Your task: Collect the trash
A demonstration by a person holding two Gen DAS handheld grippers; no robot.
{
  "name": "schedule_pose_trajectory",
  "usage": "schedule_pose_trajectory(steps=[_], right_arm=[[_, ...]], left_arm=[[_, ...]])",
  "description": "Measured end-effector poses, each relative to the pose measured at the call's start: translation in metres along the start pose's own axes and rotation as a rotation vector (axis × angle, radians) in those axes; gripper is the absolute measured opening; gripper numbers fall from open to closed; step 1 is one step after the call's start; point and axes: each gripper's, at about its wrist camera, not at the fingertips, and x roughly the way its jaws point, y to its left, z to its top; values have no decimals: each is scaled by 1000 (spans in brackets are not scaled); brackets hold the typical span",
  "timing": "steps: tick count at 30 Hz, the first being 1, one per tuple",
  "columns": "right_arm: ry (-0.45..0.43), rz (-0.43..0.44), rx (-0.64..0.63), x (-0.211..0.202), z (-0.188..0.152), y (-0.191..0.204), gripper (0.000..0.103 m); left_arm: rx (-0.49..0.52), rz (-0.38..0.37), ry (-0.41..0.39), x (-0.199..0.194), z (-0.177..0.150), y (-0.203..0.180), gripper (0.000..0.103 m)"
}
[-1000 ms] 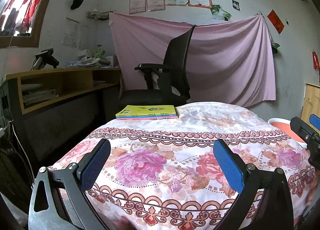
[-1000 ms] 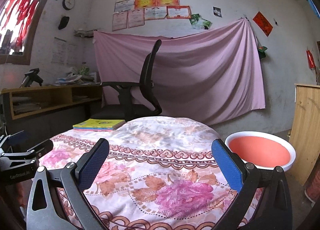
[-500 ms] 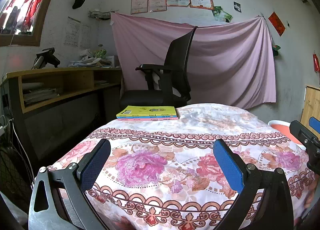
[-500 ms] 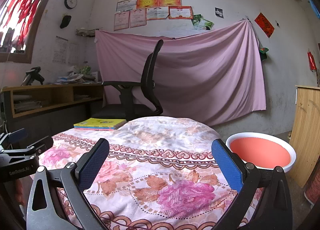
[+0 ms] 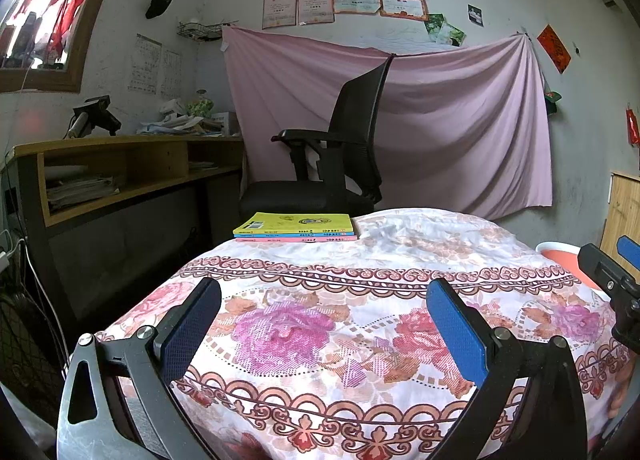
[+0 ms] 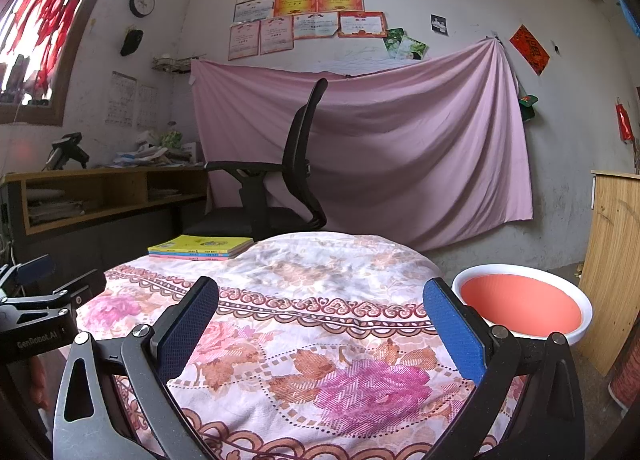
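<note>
Over the floral cloth (image 5: 320, 324) | left gripper (image 5: 324, 324) and right gripper (image 6: 320, 320) had barely drifted, jaws wide, empty | no trash visible; red basin (image 6: 520, 310) far right looked bare.

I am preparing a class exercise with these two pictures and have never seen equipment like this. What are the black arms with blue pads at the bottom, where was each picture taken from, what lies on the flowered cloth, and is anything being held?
Each picture comes from a wide-angle camera mounted on a hand-held gripper, a two-fingered clamp that a person carries, one in each hand. The black arms with blue pads are its fingers. One view looks along the left gripper, the other along the right gripper. Both stand open and hold nothing. On the flowered cloth lies a small stack of books, yellow on top, at the far left edge. Beside the table, to the right, stands a basin, white with a red inside. Behind is a black office chair. No trash shows on the cloth.
</note>
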Motion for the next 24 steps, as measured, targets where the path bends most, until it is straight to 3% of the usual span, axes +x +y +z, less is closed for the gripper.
schedule_pose_trajectory(steps=[24], right_arm=[[4,4,0,0,-1,1,103]], left_arm=[[0,2,-2,-1,-1,-2,101]])
